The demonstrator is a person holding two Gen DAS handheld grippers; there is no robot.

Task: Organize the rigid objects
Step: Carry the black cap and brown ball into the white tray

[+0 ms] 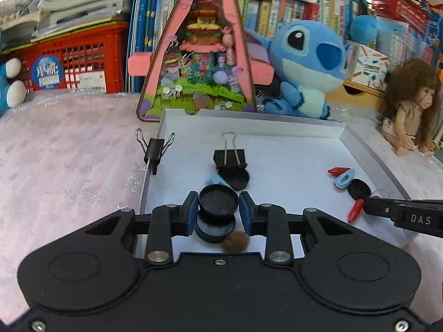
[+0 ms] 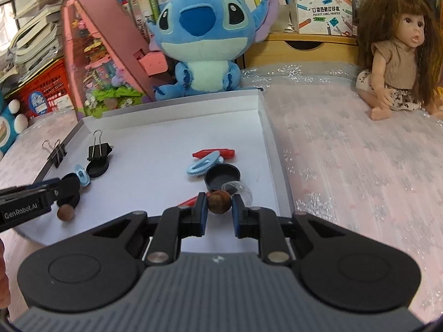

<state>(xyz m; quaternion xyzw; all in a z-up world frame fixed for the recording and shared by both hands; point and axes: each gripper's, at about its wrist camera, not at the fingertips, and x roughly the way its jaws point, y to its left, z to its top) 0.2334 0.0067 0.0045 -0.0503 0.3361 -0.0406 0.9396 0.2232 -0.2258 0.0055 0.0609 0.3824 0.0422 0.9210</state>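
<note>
Two tools over the white tray (image 2: 265,127) right now. Left tool (image 1: 218,207) has its blue pads pinching a black round cap (image 1: 218,200), held just above another black cap (image 1: 214,228), with a brown nut (image 1: 235,242) right beside that one. Right tool (image 2: 219,211) looks clamped on a second brown nut (image 2: 218,201), near the tray's right wall. Just past it sit a black cup-like lid (image 2: 222,177), a light blue clip (image 2: 203,166) and a red piece (image 2: 214,153). One binder clip (image 1: 229,157) lies inside the tray, another binder clip (image 1: 154,150) is clamped on its left rim.
</note>
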